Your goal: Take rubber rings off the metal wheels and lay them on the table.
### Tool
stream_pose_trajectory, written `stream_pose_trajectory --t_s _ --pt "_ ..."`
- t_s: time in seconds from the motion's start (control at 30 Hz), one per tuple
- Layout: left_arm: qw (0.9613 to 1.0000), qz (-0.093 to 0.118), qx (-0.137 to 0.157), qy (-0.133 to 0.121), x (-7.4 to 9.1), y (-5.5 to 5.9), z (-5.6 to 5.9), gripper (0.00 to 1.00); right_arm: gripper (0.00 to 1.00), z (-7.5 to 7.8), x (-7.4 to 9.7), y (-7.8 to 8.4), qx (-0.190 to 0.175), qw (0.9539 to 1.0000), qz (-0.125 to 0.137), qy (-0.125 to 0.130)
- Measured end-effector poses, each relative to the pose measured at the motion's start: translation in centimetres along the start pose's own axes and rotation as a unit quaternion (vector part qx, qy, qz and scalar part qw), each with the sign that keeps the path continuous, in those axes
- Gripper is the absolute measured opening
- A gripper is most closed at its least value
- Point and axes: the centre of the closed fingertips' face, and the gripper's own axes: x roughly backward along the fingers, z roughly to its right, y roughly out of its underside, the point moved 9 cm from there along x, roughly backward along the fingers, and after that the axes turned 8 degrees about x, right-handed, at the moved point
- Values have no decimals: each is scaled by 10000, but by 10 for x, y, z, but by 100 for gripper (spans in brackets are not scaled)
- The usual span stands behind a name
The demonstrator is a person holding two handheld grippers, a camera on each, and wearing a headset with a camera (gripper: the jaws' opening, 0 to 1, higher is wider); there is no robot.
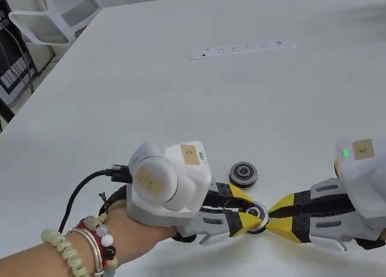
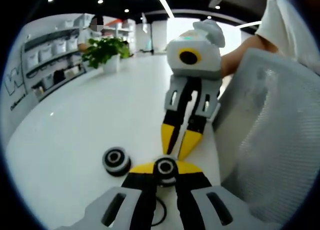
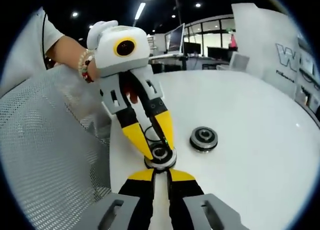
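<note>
Right now, grips metal wheel (image 1: 257, 215) in left claw (image 1: 249, 220), jaws shut either side of it, down by worktop (image 1: 181, 96) near the front edge. Dark rubber ring (image 2: 156, 165) apparently not yet off. Rests right claw (image 1: 271, 220) tip-to-tip against the wheel's rim, jaws nearly together; cannot tell whether biting the ring. Probably ring-peeling step. Best done so: keep left grip firm, catch only the rubber lip, pull outward off the rim, avoid levering wheel loose. Second wheel (image 1: 243, 174) flat just beside; power strip (image 1: 243, 48) well beyond.
</note>
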Motion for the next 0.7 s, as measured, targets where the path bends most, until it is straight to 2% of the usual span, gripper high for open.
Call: stream_pose_trajectory --t_s 0.13,0.17,0.2,0.23,0.47,0.5,0.53,0.6,0.7 --pt "10000 6 4 -6 0 0 0 15 5 -2 -1 0 179 9998 -32 56" --pt "10000 9 7 -4 0 0 0 15 0 -1 -1 0 212 9996 -83 159" --pt "10000 23 11 12 0 0 1 15 0 -1 -1 2 382 9990 -184 116" --pt "10000 21 -8 9 0 0 1 15 0 1 0 1 335 9992 -140 178" --pt "10000 44 -18 16 0 -1 2 15 0 2 1 5 41 9998 4 170" --pt "10000 47 -16 16 0 -1 2 15 0 2 1 5 -89 9998 72 187" --pt "10000 53 -15 20 0 -1 2 15 0 1 1 6 -381 9990 131 198" --pt "10000 64 -12 26 0 -1 2 15 0 1 0 7 -608 9978 177 194" --pt "10000 82 -12 31 0 -1 2 15 0 1 0 6 -323 9992 163 184"
